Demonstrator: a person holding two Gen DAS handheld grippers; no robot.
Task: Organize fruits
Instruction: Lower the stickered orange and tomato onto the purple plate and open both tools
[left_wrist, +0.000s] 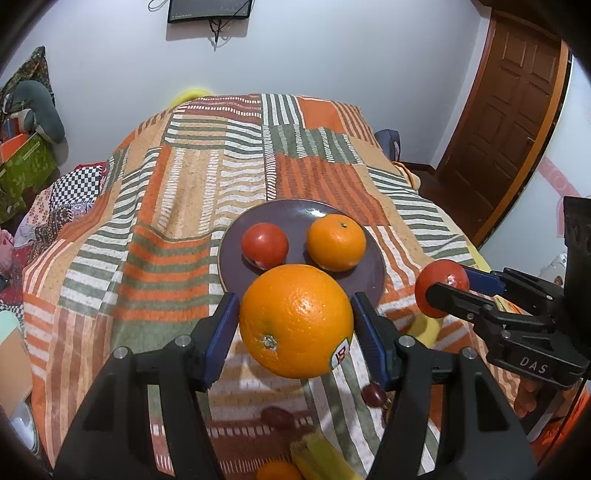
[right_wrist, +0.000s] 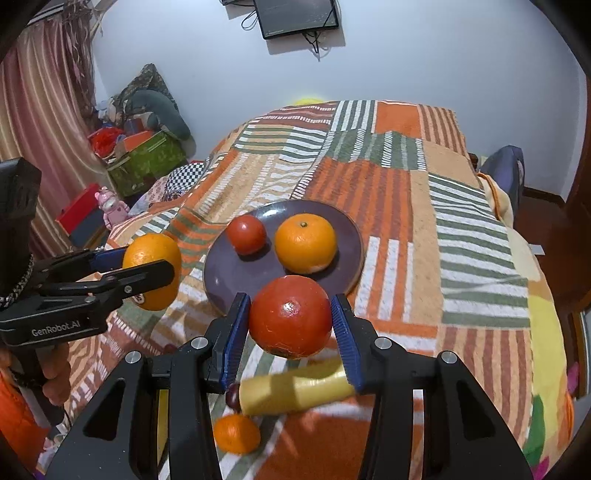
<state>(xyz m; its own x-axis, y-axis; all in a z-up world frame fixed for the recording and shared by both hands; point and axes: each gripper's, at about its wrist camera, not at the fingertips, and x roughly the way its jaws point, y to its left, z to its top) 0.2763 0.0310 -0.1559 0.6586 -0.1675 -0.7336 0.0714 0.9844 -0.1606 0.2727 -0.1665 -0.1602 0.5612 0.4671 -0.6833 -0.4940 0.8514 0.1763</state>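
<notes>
My left gripper is shut on a large orange with a sticker, held above the blanket just short of the dark purple plate. My right gripper is shut on a red tomato, held near the plate's front rim. On the plate lie a tomato and an orange; both also show in the right wrist view, the tomato and the orange. Each gripper shows in the other's view: the right one and the left one.
Below the grippers on the striped blanket lie a banana, a small orange and dark grapes. Boxes and clutter stand at the left wall. A brown door is at the right.
</notes>
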